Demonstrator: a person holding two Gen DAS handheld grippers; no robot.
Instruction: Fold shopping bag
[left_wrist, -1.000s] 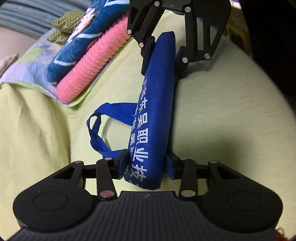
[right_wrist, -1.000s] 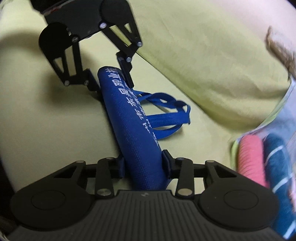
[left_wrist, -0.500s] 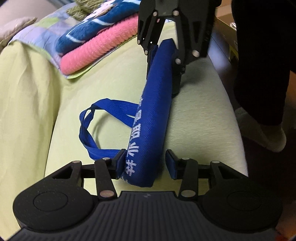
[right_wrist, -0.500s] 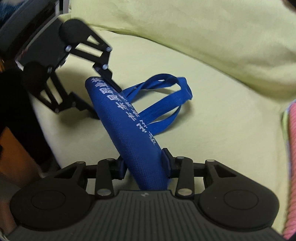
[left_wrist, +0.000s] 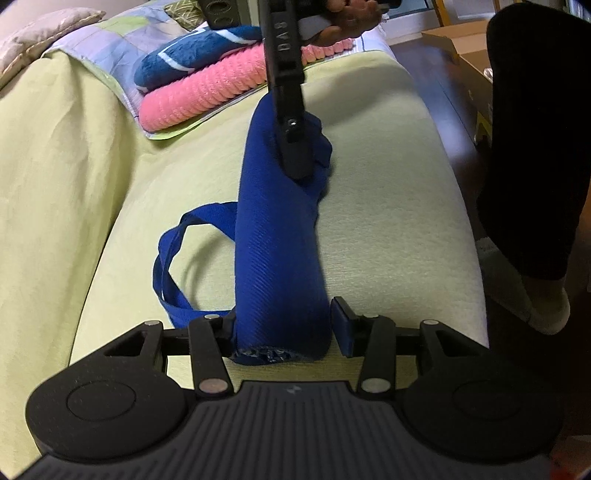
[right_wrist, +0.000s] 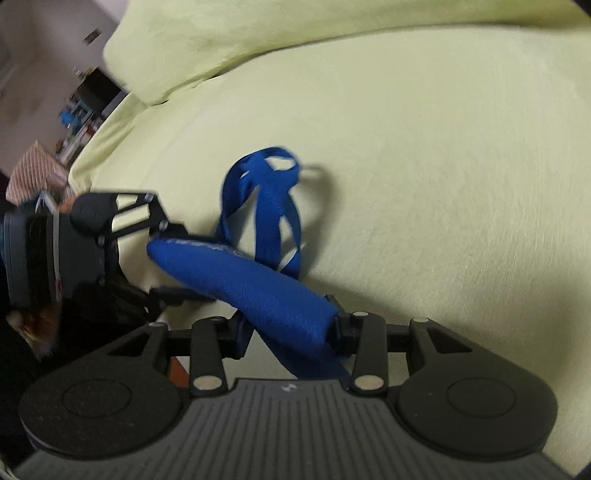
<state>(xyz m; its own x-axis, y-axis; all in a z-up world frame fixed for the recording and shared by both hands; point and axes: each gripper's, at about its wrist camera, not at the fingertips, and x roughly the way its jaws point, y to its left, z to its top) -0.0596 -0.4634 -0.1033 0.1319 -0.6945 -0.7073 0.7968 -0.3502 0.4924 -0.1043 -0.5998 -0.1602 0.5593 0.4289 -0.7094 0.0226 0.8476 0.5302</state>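
Observation:
The blue shopping bag (left_wrist: 277, 240) is folded into a long narrow strip above the yellow-green sofa seat (left_wrist: 388, 221). Its handles (left_wrist: 173, 266) hang in loops to the left. My left gripper (left_wrist: 284, 328) stands around the near end of the strip with a gap at its right finger, so it is open. My right gripper (left_wrist: 295, 155) is shut on the far end, seen edge-on. In the right wrist view my right gripper (right_wrist: 291, 332) clamps the bag (right_wrist: 258, 280). The handles (right_wrist: 273, 206) trail onto the cushion. The left gripper (right_wrist: 162, 258) is at the far end.
A pink towel (left_wrist: 207, 92) and a blue towel (left_wrist: 192, 55) lie stacked on a patchwork cloth at the far end of the sofa. The sofa back (left_wrist: 55, 166) rises on the left. A person's dark leg (left_wrist: 535, 147) and a cardboard box (left_wrist: 465, 48) are at the right.
My left gripper has opened from its grip on the bag's end. My right gripper has rotated, twisting the strip so the white lettering faces away. The handles have swung.

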